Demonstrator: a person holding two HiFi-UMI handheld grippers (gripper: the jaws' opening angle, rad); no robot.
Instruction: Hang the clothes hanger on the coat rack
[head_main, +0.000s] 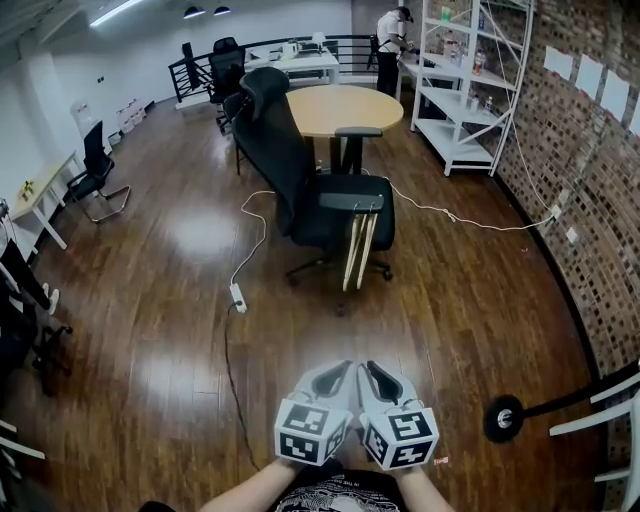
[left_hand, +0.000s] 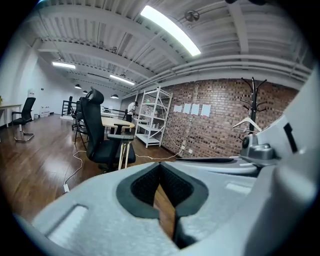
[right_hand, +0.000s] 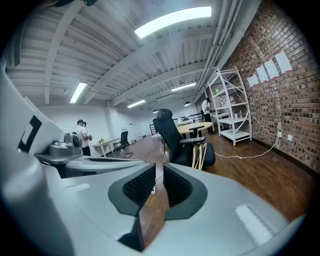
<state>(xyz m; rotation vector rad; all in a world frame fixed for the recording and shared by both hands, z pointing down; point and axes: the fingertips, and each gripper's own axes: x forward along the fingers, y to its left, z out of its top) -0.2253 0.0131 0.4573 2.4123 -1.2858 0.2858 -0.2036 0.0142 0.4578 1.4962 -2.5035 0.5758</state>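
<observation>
Two arms come in from the near edge, and each hand holds a gripper. The left gripper and the right gripper sit side by side, almost touching, low above the floor. Both point away from the person and tip down a little. Each has a cube with black and white squares on its near end.

In the left gripper view the left gripper's tips meet, and nothing is in it. In the right gripper view the right gripper is nearly closed, with only a thin slit at the tips. It holds nothing too. The grippers are smooth and grey, with dark bumpy pads inside.

The clothes hanger is far ahead, well apart from both grippers. It hangs from the near armrest of a black office chair. It is made of pale wood. Its top is up at the armrest, and its two thin arms run down close together towards the floor, leaning a little.

The coat rack stands on the right by the brick wall. It is a thin black pole with curly hooks on top. A white hanger hangs on it.

The floor is shiny dark brown wood.
</observation>
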